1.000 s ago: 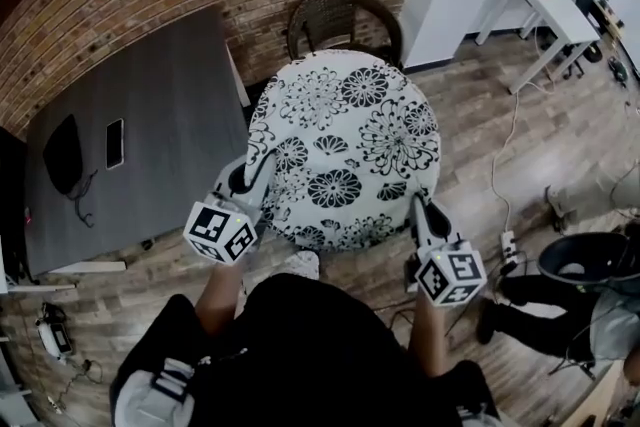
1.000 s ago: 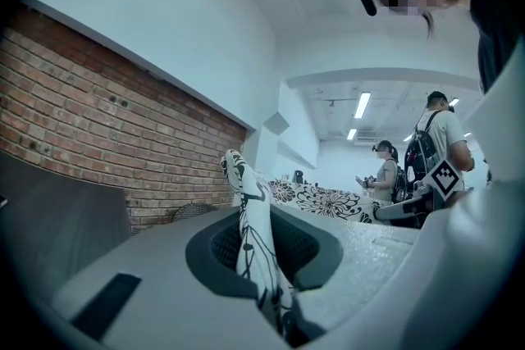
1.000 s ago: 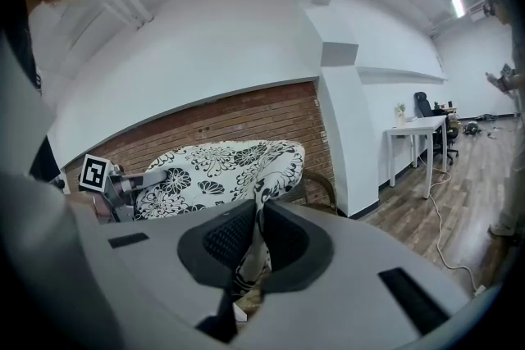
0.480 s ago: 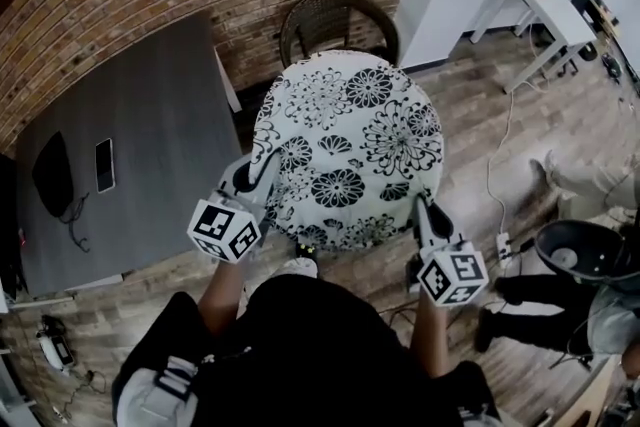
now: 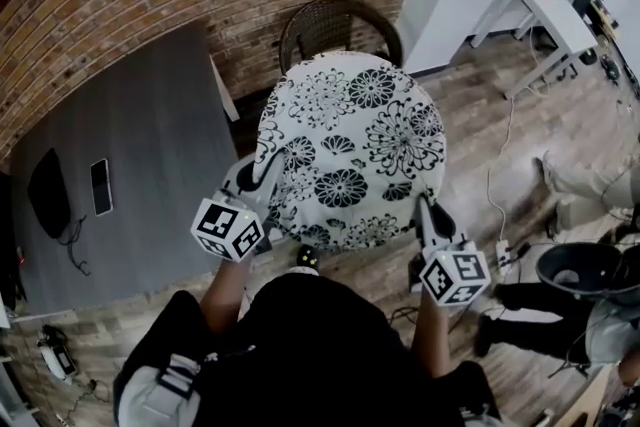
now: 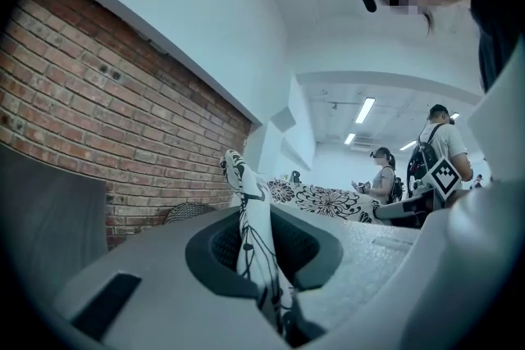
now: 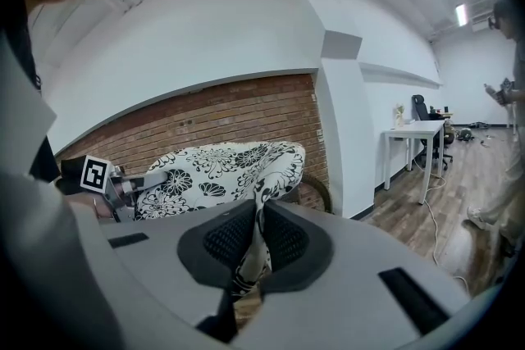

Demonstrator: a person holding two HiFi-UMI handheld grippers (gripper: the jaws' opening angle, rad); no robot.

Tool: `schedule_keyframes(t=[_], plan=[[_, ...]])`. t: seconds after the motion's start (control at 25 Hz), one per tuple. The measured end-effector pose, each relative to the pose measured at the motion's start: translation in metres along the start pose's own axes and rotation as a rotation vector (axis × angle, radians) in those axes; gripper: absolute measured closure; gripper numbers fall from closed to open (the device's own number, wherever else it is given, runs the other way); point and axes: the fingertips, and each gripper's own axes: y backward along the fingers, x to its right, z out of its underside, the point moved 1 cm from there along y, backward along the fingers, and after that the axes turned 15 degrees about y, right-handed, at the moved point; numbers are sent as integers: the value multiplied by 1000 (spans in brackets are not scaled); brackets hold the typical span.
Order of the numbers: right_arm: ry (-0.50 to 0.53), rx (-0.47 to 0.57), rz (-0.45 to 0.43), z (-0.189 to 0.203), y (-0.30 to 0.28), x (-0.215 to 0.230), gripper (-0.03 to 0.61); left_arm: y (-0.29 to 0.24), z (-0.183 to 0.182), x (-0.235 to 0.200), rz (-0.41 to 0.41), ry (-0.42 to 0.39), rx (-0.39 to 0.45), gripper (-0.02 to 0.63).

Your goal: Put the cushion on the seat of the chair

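Observation:
A round white cushion (image 5: 350,150) with black flower print is held flat in the air between both grippers. My left gripper (image 5: 263,177) is shut on its left edge, and that edge (image 6: 250,217) runs between the jaws. My right gripper (image 5: 423,212) is shut on the right edge (image 7: 256,238) of the cushion. The dark wicker chair (image 5: 335,20) stands just beyond the cushion against the brick wall; its seat is mostly hidden under the cushion. In the right gripper view the chair (image 7: 314,194) peeks out behind the cushion.
A grey table (image 5: 120,155) stands to the left, carrying a phone (image 5: 100,186) and a black pouch (image 5: 48,192). At the right are a white desk (image 5: 545,10), a cable and power strip (image 5: 503,250) on the wood floor, and another person (image 5: 580,315).
The cushion and both grippers have shifted slightly forward toward the chair. The table has slid left in the head view. Both grips are unchanged.

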Motion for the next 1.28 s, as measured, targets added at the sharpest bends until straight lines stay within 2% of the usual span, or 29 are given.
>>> schedule_keyframes(t=[0.56, 0.68, 0.76, 0.84, 0.92, 1.0, 1.12, 1.28], plan=[[-5, -11, -2, -6, 0, 1, 554, -3, -2, 3, -2, 17, -4, 595], [-14, -17, -6, -4, 6, -14, 554, 15, -5, 1, -8, 14, -10, 595], [-15, -13, 57, 1, 29, -38, 554, 31, -2, 2, 58, 14, -23, 595], [-13, 0, 199, 4, 65, -63, 554, 35, 3, 7, 200, 22, -47, 595], [-10, 1, 286, 7, 77, -74, 554, 30, 7, 5, 285, 33, -61, 595], [-3, -12, 273, 4, 56, -62, 554, 12, 8, -6, 272, 47, -61, 595], [14, -22, 202, -9, 20, -32, 553, -15, 4, -16, 210, 62, -49, 595], [27, -14, 135, -16, 11, -23, 552, -8, -1, -11, 152, 56, -22, 595]])
